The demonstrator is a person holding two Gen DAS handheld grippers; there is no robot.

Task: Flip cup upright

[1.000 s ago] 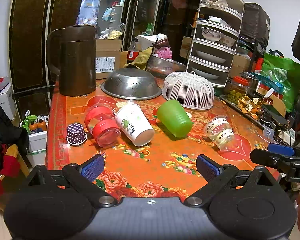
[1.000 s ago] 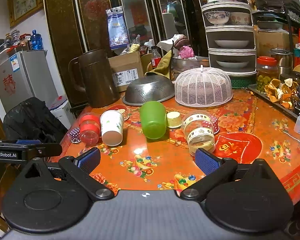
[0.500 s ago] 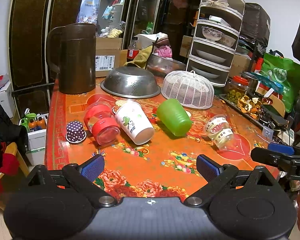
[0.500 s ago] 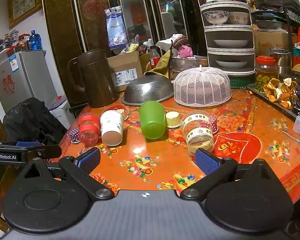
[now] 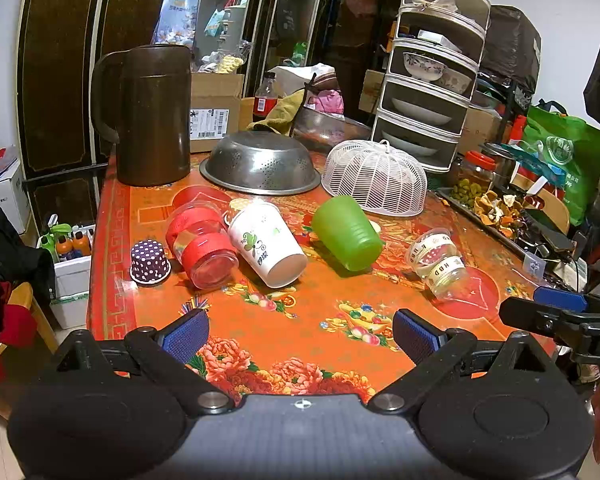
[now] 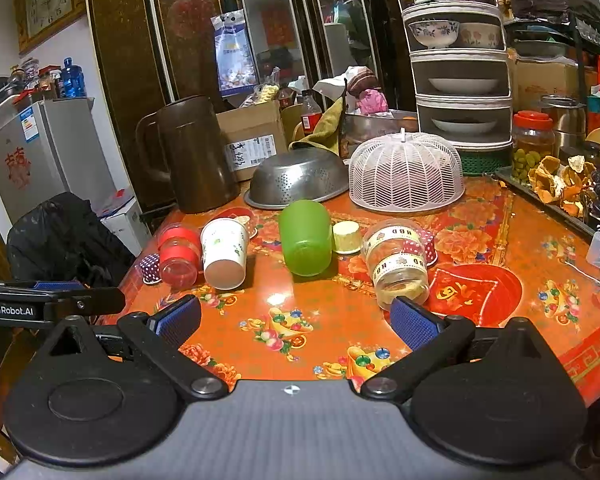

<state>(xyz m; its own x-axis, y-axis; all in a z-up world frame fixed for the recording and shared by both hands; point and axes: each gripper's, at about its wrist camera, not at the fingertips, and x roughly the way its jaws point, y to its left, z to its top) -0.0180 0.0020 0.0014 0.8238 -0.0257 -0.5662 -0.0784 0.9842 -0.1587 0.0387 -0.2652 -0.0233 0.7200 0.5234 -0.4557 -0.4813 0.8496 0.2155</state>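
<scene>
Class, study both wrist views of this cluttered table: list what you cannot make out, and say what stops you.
1. Left view: yellow cup behind the green cup, almost wholly hidden.
2. Both views: whatever is under the white mesh cover; the mesh screens it.
3. Right view: the clear cup has its mouth partly covered by a blue pad of the right gripper.

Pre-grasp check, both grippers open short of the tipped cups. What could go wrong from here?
1. The white paper cup lies against the red-banded clear cup; closing on one will likely shove the other.
2. The green cup lies on its side on glossy cloth and may roll, nudging the small yellow cup beside it.
3. The clear HBD cup sits almost at the right gripper finger; advancing could knock it.
</scene>
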